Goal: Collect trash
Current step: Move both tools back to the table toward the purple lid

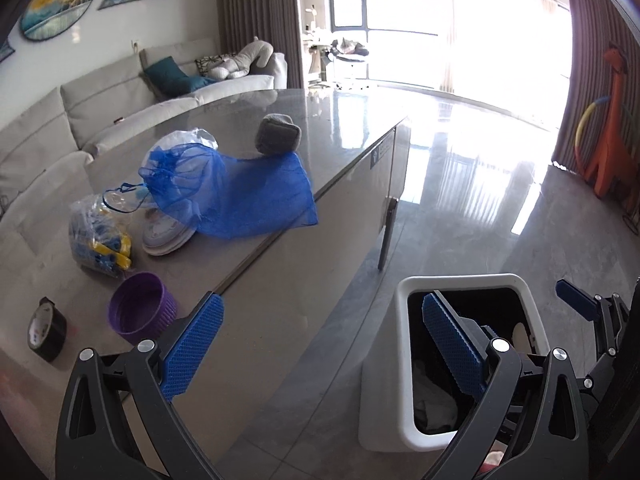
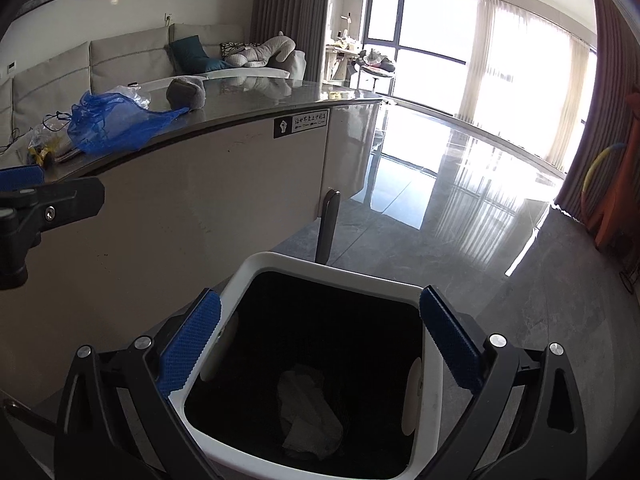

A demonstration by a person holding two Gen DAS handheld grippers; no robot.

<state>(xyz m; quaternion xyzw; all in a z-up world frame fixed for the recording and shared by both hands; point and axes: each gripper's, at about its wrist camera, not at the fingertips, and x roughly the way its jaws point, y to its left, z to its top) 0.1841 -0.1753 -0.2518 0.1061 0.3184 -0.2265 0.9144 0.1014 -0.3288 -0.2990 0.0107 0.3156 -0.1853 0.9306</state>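
My right claw point(image 2: 320, 340) hangs released over the white bin point(image 2: 256, 268) on the floor; crumpled tissue point(image 2: 308, 416) lies at its bottom. My left claw point(image 1: 320, 344) is released too, empty, at the worktop point(image 1: 280, 280) edge beside the purple tub point(image 1: 142, 308).

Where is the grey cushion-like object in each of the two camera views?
Left wrist view: the grey cushion-like object sits upper centre on the table, behind the blue mesh bag.
Right wrist view: it sits upper left, right of the bag.
Shared landmark: the white trash bin on the floor.
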